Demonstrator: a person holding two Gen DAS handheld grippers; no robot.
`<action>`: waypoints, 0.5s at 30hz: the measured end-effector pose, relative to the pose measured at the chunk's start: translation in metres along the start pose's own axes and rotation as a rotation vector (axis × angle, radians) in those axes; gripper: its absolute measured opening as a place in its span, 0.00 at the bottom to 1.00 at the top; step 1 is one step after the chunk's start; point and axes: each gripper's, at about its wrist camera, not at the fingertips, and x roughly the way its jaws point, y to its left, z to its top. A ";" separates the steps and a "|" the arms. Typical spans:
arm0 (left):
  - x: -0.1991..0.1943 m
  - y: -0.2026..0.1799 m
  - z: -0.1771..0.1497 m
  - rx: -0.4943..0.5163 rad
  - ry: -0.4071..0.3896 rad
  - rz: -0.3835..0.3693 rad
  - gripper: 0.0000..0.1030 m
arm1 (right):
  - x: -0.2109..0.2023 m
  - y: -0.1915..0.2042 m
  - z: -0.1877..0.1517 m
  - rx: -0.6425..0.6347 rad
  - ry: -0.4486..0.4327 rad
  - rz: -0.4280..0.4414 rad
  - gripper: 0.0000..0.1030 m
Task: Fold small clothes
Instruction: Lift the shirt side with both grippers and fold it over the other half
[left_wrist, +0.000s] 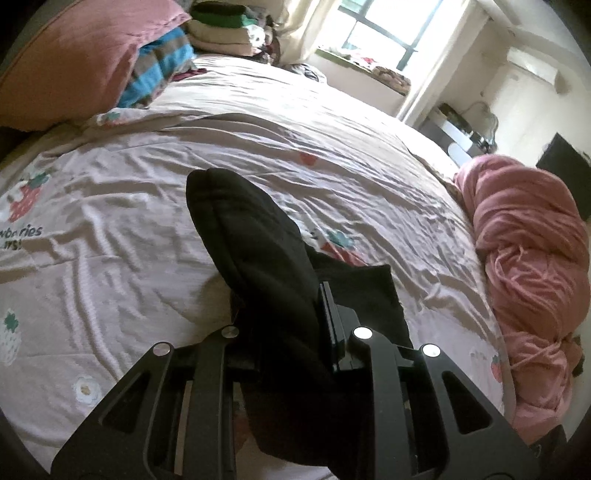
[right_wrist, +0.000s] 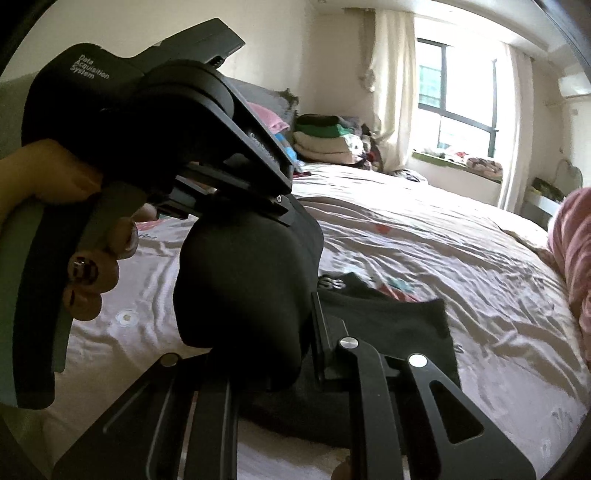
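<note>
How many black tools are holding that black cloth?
2. The left tool clamps the black cloth near its top. The right tool grips it lower down, over the bed. No other tool shows.

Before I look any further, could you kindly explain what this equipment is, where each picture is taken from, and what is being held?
No robot here: a person holds a two-finger gripper in each hand, each carrying a fisheye camera looking along its fingers. The left wrist view shows the left gripper shut on a black garment above the bed. The right wrist view shows the right gripper gripping the same garment, with the person's left hand working the other gripper's handle. Also visible: a pink bundle of cloth, a pink pillow and folded clothes stacked near the window.
</note>
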 end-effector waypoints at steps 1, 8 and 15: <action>0.003 -0.006 -0.001 0.012 0.004 0.002 0.16 | -0.001 -0.004 -0.001 0.006 0.000 -0.005 0.14; 0.014 -0.029 -0.004 0.048 0.029 0.010 0.16 | -0.005 -0.024 -0.011 0.057 0.014 -0.023 0.14; 0.031 -0.045 -0.007 0.072 0.074 0.028 0.16 | 0.001 -0.040 -0.021 0.114 0.052 -0.025 0.14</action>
